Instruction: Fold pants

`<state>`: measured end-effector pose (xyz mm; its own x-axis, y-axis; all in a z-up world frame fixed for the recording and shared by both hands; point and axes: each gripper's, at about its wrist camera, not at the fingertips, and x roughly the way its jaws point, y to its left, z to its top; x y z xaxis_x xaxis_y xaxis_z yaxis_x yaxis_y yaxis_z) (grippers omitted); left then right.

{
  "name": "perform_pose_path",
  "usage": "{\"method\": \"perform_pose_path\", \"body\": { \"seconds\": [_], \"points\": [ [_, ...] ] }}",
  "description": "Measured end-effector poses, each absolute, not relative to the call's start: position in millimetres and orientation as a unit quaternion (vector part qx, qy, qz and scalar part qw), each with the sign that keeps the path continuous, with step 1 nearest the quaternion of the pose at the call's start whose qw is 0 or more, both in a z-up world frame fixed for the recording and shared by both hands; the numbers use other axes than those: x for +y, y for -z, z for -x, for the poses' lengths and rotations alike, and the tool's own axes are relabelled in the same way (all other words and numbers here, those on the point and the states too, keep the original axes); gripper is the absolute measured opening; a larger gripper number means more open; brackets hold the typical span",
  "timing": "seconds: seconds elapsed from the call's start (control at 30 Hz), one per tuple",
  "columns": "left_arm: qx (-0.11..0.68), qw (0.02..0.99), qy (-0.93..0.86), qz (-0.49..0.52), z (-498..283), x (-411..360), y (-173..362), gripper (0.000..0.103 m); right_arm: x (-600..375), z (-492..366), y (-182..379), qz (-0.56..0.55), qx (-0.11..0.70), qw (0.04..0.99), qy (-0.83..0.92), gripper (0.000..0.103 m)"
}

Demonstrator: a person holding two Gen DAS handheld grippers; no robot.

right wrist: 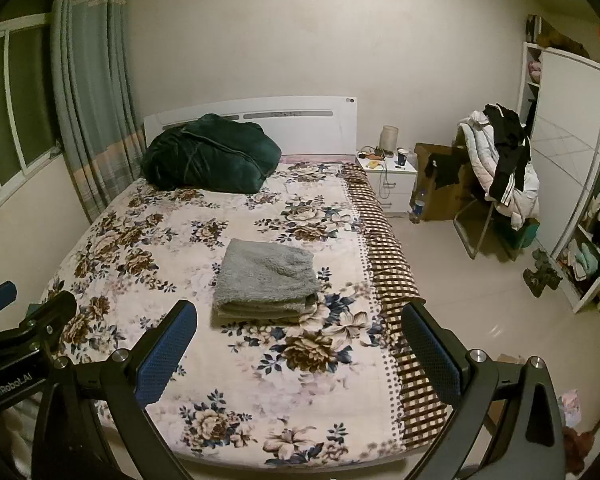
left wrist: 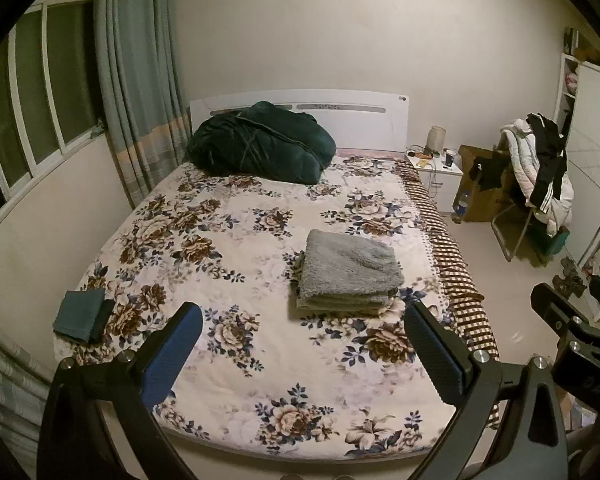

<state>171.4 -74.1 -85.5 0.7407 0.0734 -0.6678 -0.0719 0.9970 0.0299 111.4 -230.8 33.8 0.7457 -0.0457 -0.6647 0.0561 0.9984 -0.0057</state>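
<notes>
Fluffy grey pants (left wrist: 348,272) (right wrist: 265,280) lie folded in a neat stack on the floral bedspread (left wrist: 235,240) (right wrist: 171,240), right of the bed's middle. My left gripper (left wrist: 304,320) hangs open above the foot of the bed, well short of the stack, with nothing between its blue pads. My right gripper (right wrist: 300,320) is also open and empty, held at about the same height to the left gripper's right. Part of the right gripper shows at the right edge of the left wrist view, and the left gripper at the left edge of the right wrist view.
A dark green bundle of bedding (left wrist: 259,144) (right wrist: 209,156) sits at the headboard. A small folded teal cloth (left wrist: 81,314) lies at the bed's near left corner. Right of the bed are a nightstand (right wrist: 388,178), a chair piled with clothes (right wrist: 500,168) and a wardrobe (right wrist: 572,160).
</notes>
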Motion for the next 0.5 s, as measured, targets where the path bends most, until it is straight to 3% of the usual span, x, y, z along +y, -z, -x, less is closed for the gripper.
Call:
{"method": "perform_pose_path", "body": {
  "seconds": [0.5],
  "points": [
    [0.356,0.934,-0.039,-0.002,-169.6,-72.4,85.2,0.103,-227.1,-108.2,-31.9,-0.01,0.355,0.934,0.03,0.103]
  ]
}}
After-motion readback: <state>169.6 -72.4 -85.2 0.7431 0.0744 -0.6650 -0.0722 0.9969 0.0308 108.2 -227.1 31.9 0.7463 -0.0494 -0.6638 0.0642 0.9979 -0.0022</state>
